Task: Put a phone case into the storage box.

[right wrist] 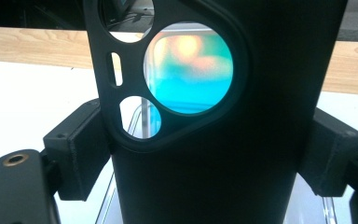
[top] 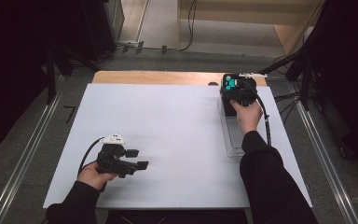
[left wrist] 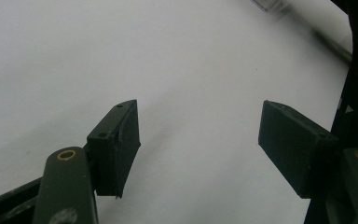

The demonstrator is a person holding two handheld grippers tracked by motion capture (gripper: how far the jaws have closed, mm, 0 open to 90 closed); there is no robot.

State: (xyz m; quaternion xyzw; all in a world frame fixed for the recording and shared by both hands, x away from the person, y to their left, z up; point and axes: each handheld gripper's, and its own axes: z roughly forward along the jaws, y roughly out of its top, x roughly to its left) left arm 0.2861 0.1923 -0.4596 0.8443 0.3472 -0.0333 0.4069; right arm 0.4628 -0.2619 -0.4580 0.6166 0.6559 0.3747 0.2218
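Clamping the unlabelled black phone case, the right gripper contrasts with left gripper, fingers apart.

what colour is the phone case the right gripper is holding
Black phone case, with a teal-tinted round camera cutout; clearest in the right gripper view.

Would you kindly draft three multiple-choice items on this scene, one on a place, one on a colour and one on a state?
1. Where on the white board is the clear tray?
A. left edge
B. right side
C. centre

2. What colour is the phone case?
A. black
B. red
C. white

3. How are the left tongs?
A. shut on the case
B. open over bare board
C. shut on a cable

Answers: 1 B, the high view shows the tray at the right; 2 A, the right tongs clamp a black case; 3 B, nothing lies between the parted jaws.
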